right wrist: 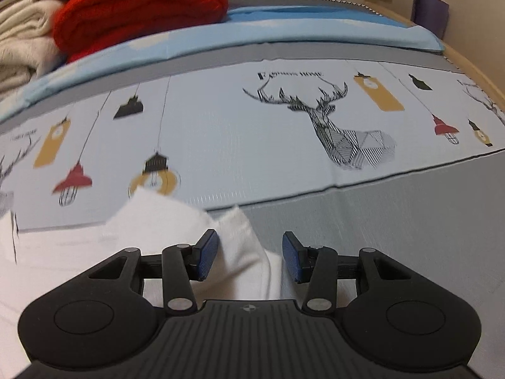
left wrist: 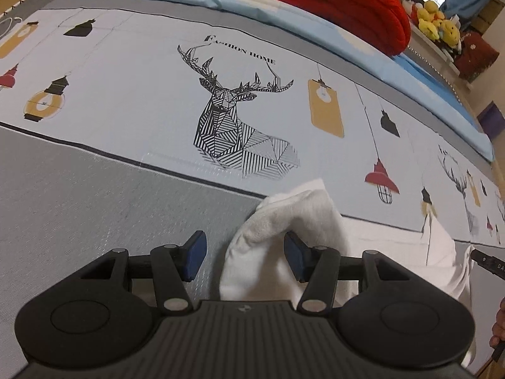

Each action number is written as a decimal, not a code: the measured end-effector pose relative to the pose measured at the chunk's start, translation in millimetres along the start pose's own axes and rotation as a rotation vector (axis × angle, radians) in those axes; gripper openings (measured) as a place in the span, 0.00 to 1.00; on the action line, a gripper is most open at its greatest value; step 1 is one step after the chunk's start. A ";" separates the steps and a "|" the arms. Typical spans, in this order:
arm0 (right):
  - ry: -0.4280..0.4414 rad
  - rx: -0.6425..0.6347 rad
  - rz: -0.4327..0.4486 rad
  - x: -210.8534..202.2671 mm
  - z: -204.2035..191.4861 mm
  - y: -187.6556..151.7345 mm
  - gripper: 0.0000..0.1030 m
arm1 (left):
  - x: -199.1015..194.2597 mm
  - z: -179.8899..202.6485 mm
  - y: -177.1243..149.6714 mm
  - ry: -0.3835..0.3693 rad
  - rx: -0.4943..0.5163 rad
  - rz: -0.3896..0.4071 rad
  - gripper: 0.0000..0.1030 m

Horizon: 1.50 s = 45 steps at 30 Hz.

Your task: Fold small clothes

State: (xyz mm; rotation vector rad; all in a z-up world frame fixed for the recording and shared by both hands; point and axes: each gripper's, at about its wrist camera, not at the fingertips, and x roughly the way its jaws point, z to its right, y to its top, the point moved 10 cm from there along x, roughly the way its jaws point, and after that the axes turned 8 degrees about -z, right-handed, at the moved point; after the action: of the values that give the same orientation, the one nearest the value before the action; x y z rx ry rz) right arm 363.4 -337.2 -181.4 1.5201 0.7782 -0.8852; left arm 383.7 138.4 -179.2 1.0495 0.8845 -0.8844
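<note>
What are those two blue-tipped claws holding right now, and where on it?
Nothing is gripped. A raised fold of the white garment sits between the open left gripper, and its edge lies between the open right gripper, but the pads aren't pressing it.

White garment (left wrist: 303,221) – soft matt cloth, fuzzy inside. Printed mat (left wrist: 126,101) at 12 o'clock w/ fine woven sheen. Red blanket (right wrist: 139,9) – chunky knit. Gripper pads (right wrist: 206,254) ribbed blue rubber.
</note>
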 end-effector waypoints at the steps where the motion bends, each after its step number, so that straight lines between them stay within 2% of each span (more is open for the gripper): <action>1: 0.000 0.000 0.000 0.0 0.0 0.0 0.46 | 0.9 -0.1 1.7 0.000 -0.001 0.004 0.57; 3: 0.003 0.010 0.016 0.7 -2.2 5.4 0.45 | 1.5 -1.3 5.1 0.000 -0.005 0.017 0.50; 4: 0.002 0.014 0.026 0.6 -2.9 7.6 0.44 | 0.9 -2.0 6.8 -0.004 -0.009 0.026 0.36; 5: -0.001 0.019 0.035 0.3 -3.5 9.2 0.35 | 0.3 -2.3 8.5 -0.016 -0.013 0.031 0.18; 6: -0.003 0.025 0.041 0.4 -3.7 10.7 0.18 | -0.5 -2.9 9.4 -0.027 -0.019 0.035 0.11; 7: 0.001 0.032 0.046 0.5 -3.8 11.9 0.04 | -2.8 -4.6 10.7 -0.033 -0.028 0.047 0.09; 9: 0.007 0.065 0.068 -2.7 -0.9 14.8 0.04 | -10.8 -8.8 15.4 -0.041 -0.056 0.088 0.03; 11: 0.000 0.107 0.115 -10.8 5.5 19.8 0.04 | -15.5 -12.7 18.0 -0.048 -0.084 0.106 0.02; 14: -0.013 0.176 0.151 -19.2 19.1 22.7 0.03 | -15.3 -20.8 17.9 -0.039 -0.120 0.095 0.03; 16: -0.058 0.219 0.145 -19.1 32.5 19.6 0.04 | -12.8 -22.8 14.6 -0.061 -0.143 0.068 0.05; 18: -0.056 0.266 0.125 -16.6 43.2 15.3 0.05 | -12.8 -25.1 13.0 -0.060 -0.151 0.061 0.09; 20: -0.048 0.290 0.107 -16.0 50.3 10.6 0.10 | -14.2 -28.7 12.6 -0.046 -0.157 0.064 0.19; 24: 0.004 0.287 0.074 -15.3 49.9 2.7 0.35 | -10.2 -32.3 8.2 -0.055 -0.191 0.041 0.30; 25: 0.023 0.275 0.055 -12.8 46.5 0.1 0.38 | -8.9 -32.1 6.9 -0.054 -0.196 0.035 0.32; 30: 0.046 0.175 0.003 -8.8 27.2 -8.9 0.40 | -8.6 -42.0 5.3 -0.046 -0.260 0.036 0.33; 36: 0.065 0.204 -0.005 -8.4 26.7 -7.7 0.40 | -4.1 -53.0 6.4 -0.085 -0.346 0.019 0.33; 39: 0.066 0.191 -0.006 -6.9 23.6 -6.6 0.40 | -1.7 -40.8 7.3 -0.127 -0.321 0.011 0.37; 41: 0.065 0.191 -0.014 -3.8 23.2 -6.9 0.40 | 0.1 -32.2 7.1 -0.119 -0.285 0.008 0.45; 45: 0.051 0.193 -0.067 10.3 23.0 -11.6 0.41 | 2.2 -26.4 7.9 -0.097 -0.266 0.014 0.46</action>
State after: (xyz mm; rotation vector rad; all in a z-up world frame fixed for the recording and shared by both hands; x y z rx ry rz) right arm 356.0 -358.6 -197.3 1.6995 0.8020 -0.9980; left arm 387.2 165.2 -185.2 0.7761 0.8847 -0.7751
